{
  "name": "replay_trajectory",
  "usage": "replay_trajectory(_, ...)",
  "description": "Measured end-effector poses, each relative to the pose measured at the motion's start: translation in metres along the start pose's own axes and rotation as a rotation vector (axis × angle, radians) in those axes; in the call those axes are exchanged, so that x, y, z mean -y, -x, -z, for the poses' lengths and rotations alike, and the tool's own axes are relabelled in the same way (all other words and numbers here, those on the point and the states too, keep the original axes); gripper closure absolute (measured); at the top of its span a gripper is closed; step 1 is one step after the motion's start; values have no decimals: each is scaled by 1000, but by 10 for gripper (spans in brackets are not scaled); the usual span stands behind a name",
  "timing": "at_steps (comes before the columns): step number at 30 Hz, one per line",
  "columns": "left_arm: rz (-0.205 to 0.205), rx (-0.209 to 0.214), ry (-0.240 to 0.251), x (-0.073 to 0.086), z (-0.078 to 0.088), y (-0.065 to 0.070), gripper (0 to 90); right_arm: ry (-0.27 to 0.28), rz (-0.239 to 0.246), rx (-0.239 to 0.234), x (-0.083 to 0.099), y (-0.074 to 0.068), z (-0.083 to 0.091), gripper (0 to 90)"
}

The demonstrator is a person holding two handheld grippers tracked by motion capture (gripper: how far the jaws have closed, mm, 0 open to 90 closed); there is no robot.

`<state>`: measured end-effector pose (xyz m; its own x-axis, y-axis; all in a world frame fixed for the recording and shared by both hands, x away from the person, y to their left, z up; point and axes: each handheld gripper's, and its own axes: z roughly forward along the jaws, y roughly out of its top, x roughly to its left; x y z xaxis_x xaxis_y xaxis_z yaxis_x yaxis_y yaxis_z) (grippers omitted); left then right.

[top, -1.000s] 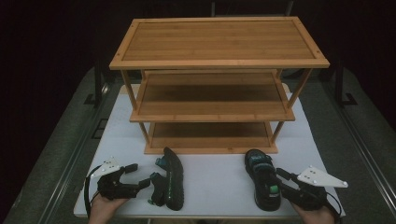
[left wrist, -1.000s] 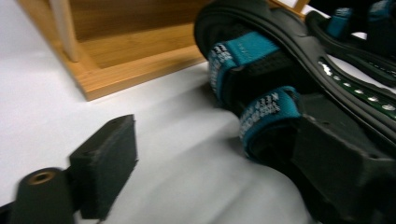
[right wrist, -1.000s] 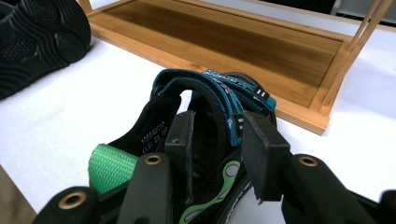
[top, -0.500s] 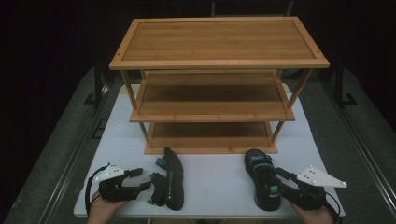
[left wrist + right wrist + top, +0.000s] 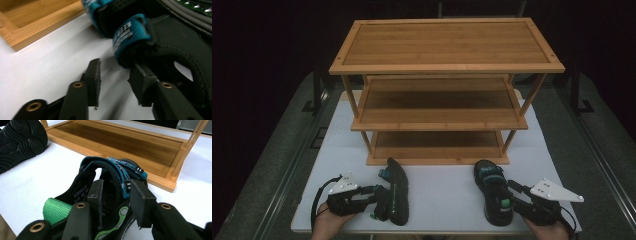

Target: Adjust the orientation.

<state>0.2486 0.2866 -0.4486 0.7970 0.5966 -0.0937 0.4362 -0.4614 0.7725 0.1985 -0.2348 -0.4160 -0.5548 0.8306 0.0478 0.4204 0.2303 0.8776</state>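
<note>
Sandal strap [image 5: 131, 37] seemingly beside left gripper [image 5: 115, 82]

My left claw [image 5: 379, 202] and right claw [image 5: 507, 192] are black, with brass-ringed jaw screws, grey three-cornered top plates and trailing black cables.

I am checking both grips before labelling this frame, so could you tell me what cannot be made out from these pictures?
- Left gripper, left gripper view: the jaws have just been closing, but blur hides whether the pads press the left sandal.
- Right gripper, right gripper view: a strap of the right sandal lies between the jaws; pad contact is unclear.
- Shelf, high view: the upper tiers hide the back of the bottom tier.
</note>
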Motion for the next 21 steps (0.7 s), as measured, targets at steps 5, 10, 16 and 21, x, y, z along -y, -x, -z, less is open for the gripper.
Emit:
replay_trajectory(5,-4,3,19,-4,0,5,662,2,3,0,0,0,0,628)
replay_trajectory(10,-16,2,38,-9,-1,10,674,3,5,1,0,0,0,628)
replay_trajectory(16,5,15,72,-12,0,12,674,8,3,0,1,0,-1,629)
replay_trajectory(21,14,37,117,-17,2,14,674,8,3,2,1,0,0,629)
